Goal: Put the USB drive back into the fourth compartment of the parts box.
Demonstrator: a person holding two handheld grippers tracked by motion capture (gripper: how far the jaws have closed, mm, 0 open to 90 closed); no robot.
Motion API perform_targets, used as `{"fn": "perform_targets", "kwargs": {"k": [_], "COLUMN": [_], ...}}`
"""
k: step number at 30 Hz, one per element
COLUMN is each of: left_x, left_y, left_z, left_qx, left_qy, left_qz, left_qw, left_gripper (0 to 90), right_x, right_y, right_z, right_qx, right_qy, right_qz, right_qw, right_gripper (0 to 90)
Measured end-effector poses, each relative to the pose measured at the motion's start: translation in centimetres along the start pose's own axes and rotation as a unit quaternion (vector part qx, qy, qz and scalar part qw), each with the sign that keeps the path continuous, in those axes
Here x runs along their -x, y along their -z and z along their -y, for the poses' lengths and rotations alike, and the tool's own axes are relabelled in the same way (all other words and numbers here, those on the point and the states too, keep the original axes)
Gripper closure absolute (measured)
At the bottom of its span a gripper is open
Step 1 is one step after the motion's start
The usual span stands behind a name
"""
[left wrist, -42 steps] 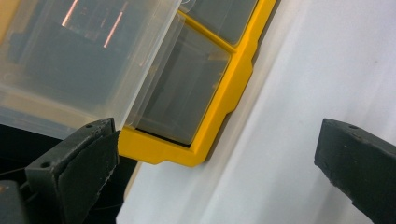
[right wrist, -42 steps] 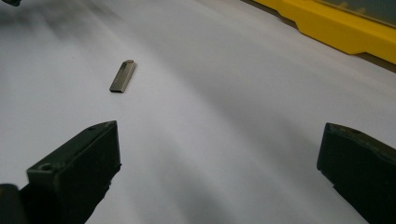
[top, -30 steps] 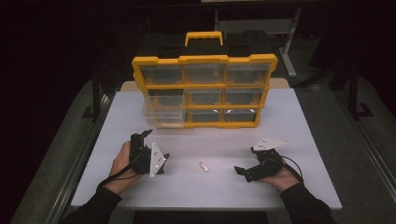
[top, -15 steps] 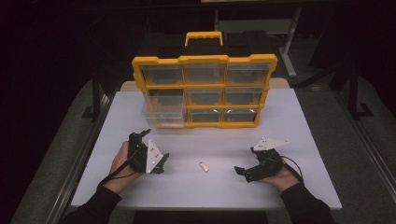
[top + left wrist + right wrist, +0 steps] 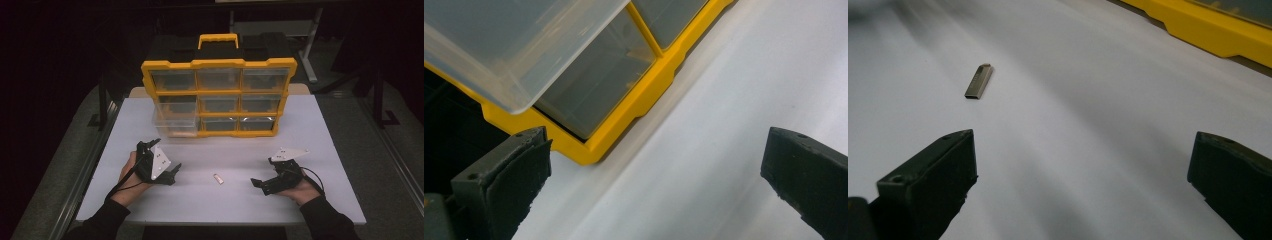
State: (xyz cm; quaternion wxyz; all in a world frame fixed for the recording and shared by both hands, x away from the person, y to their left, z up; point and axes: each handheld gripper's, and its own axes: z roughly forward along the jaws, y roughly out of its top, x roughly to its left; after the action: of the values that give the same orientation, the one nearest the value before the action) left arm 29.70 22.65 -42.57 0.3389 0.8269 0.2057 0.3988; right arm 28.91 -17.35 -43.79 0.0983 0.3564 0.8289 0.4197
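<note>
Fingers spread wide and empty on both sides: the left gripper [image 5: 172,172] rests at the near left of the tabletop [image 5: 330,130], the right gripper [image 5: 260,185] at the near right, each held in a hand that comes in from the near edge.

Between them, at the far side of the tabletop, stands a yellow organizer box [image 5: 219,97] with a carry handle and three rows of three clear drawers. One clear drawer [image 5: 175,124], at the left of the lower rows, is pulled partway out toward the near side; the left gripper view looks up at its underside [image 5: 519,45] and at the box's yellow corner.

Smallest of all, a small metal USB stick [image 5: 218,178] lies flat on the bare tabletop, about midway between the two grippers and touching neither. The right gripper view shows the stick [image 5: 979,81] ahead and to the left of its open fingers, well apart from them.

By the look of it, the work is at an early stage: a drawer stands open, the stick has not been picked up, and grasping it and placing it in a drawer appear to remain.

No brand, label or writing can be read on the box, the stick or the grippers.
</note>
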Motion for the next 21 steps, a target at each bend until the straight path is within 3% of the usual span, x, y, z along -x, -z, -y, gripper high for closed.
{"fn": "perform_targets", "kwargs": {"k": [11, 21], "left_x": [-0.6, -1.1], "left_y": [0.0, -0.1], "left_z": [0.1, 0.3], "left_qx": [-0.001, 0.000], "left_qy": [0.039, 0.083], "left_qz": [0.019, 0.039], "left_qw": [0.9990, 0.9958], "left_gripper": [0.0, 0.0], "right_x": [0.0, 0.0], "right_y": [0.0, -0.1], "right_z": [0.0, 0.0], "right_qx": [0.000, -0.002], "right_qy": [0.000, 0.001], "right_qz": [0.000, -0.001], "right_qw": [1.0000, 1.0000], "right_gripper": [0.0, 0.0]}}
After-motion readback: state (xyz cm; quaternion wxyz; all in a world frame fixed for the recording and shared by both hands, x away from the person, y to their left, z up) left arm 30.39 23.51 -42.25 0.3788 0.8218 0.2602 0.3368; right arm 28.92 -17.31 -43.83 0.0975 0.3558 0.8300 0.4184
